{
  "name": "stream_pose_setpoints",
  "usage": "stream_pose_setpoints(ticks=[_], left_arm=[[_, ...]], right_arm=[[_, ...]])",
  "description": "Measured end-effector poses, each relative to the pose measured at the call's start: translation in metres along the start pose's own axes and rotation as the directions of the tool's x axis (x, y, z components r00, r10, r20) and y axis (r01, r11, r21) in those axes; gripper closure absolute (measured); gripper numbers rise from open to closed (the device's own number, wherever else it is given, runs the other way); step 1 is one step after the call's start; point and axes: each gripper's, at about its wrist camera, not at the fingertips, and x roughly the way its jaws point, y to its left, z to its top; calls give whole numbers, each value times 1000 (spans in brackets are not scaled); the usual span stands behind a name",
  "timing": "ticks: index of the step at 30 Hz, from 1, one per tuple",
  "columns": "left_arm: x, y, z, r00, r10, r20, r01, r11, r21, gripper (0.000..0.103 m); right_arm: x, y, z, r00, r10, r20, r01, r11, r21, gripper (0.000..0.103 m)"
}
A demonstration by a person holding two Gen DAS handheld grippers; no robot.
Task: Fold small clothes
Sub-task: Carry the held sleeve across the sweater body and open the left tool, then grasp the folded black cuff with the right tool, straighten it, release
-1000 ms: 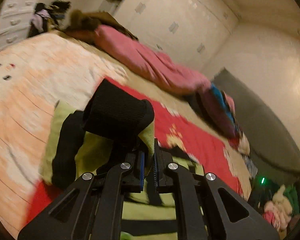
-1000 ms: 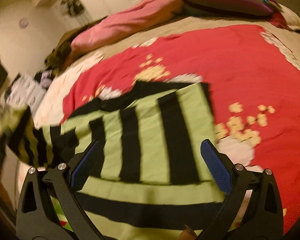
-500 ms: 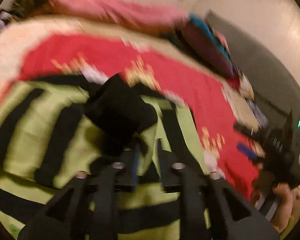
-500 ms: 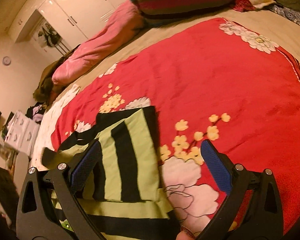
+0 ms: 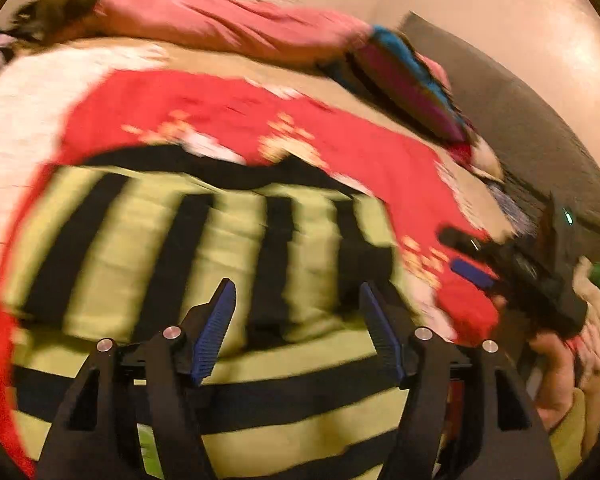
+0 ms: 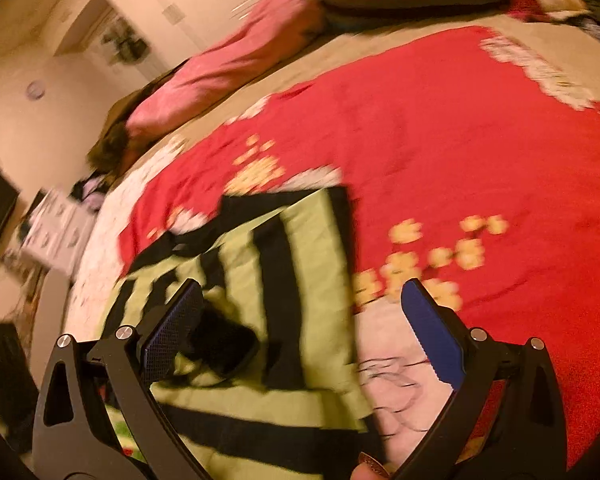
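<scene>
The striped sweater (image 5: 204,264) lies flat on the red blanket (image 6: 440,128), its sleeve folded over the body. The left gripper (image 5: 296,320) has just been opening and holds nothing; the right gripper (image 6: 300,332) is spread wide, also holding nothing. The next fold probably needs a new grip on an edge.

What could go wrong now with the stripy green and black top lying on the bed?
The black cuff lies loosely on the stripy top, so it could slide and undo the fold. The left gripper, whose jaws have just been opening with nothing between them, hangs close above the cloth and might snag it. The right gripper is open at the top's edge over the red blanket, so it could pinch blanket along with cloth.
</scene>
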Motion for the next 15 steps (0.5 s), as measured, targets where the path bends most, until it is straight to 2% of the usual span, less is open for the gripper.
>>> stream_pose_setpoints(ticks=[2,5,8,11,12,15], left_arm=[[-10,17,4,998,51,23,-51,999,-14,38],[-20,43,6,987,157,46,-155,987,-40,38],[-25,56,10,978,202,57,-199,979,-55,38],[-29,64,12,962,262,76,-261,965,-31,37],[-29,67,13,956,282,80,-281,959,-27,32],[-31,74,14,946,310,91,-309,951,-31,30]], right_arm=[[7,11,-4,998,43,-40,-44,998,-40,9],[15,32,-13,993,74,-97,-86,988,-129,9],[20,43,-19,992,45,-114,-63,984,-166,9],[29,45,-25,991,1,-132,-21,988,-155,9],[32,44,-25,991,-2,-136,-18,989,-144,9],[42,38,-29,985,56,-163,-67,996,-61,9]])
